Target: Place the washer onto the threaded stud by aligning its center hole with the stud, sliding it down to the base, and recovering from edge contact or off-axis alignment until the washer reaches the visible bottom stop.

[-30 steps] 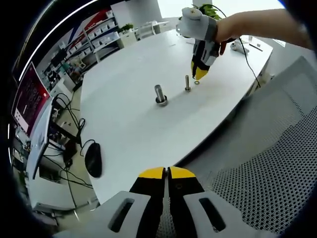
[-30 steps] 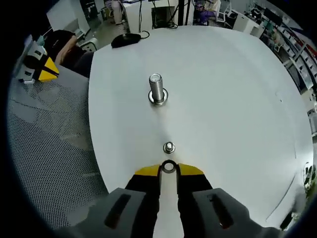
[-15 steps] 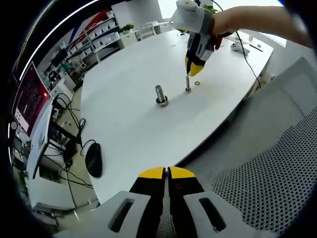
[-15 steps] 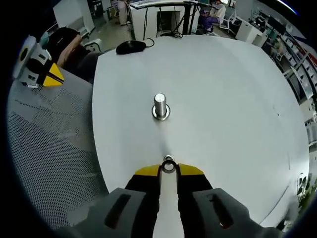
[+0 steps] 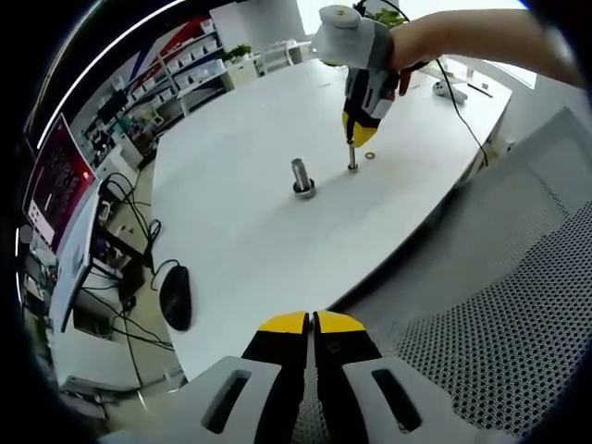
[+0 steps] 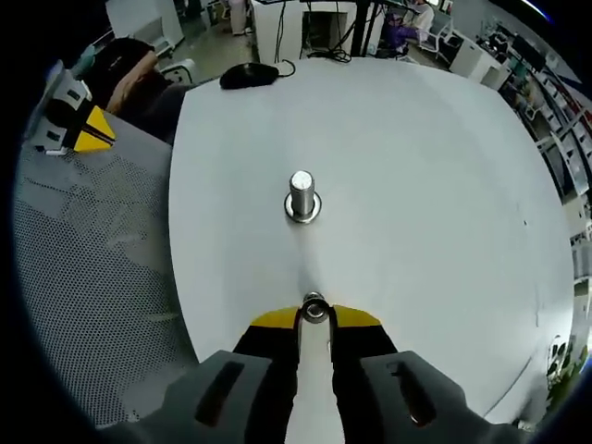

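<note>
In the right gripper view my right gripper (image 6: 314,314) is shut on a small steel washer (image 6: 314,311). The washer sits right over the top of the thin threaded stud (image 6: 314,299), which peeks out just behind it. A thicker stud (image 6: 302,194) with a ring at its base stands farther along the white table (image 6: 416,185). In the left gripper view the right gripper (image 5: 359,137) points down at the thin stud (image 5: 352,159). A second washer (image 5: 369,154) lies flat beside that stud. My left gripper (image 5: 310,324) is shut and holds nothing, off the table's near edge.
A black mouse (image 5: 174,296) lies near the table's left edge, with cables and a monitor (image 5: 60,185) beyond. A grey mesh chair (image 5: 499,305) fills the lower right. The left gripper (image 6: 74,116) hangs over the mesh at the left of the right gripper view.
My right gripper has carried the washer from beside the thin stud to directly over its top. The left gripper has stayed still.
</note>
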Tool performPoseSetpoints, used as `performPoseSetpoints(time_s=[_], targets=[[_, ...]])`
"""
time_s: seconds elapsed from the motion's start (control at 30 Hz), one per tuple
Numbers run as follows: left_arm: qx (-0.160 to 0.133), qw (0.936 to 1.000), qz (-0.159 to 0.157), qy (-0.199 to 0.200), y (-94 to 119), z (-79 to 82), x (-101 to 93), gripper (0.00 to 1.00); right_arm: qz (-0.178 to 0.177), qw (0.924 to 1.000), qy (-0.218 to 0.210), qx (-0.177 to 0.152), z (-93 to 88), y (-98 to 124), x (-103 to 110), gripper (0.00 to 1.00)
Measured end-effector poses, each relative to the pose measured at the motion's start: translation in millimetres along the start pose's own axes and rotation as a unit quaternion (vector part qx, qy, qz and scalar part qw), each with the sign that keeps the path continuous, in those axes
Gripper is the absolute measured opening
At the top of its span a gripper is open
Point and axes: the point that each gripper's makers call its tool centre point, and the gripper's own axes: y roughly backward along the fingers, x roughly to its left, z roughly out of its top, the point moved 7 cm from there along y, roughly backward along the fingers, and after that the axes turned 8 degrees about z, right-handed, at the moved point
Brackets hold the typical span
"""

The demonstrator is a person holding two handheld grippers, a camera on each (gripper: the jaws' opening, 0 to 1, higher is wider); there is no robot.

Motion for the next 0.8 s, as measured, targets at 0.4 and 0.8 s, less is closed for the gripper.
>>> performPoseSetpoints(time_s=[0.4,0.8], targets=[[0.004,1.0,-0.002,-0.002,-1,-0.9,-0.5,0.0,0.007,0.9997,0.002,0.025,-3.4,-20,4,0.14],[0.009,1.0,-0.003,-0.002,-1,-1.6,-0.9,0.0,0.006,0.9991,0.026,0.033,-5.7,-40,-3,0.15]])
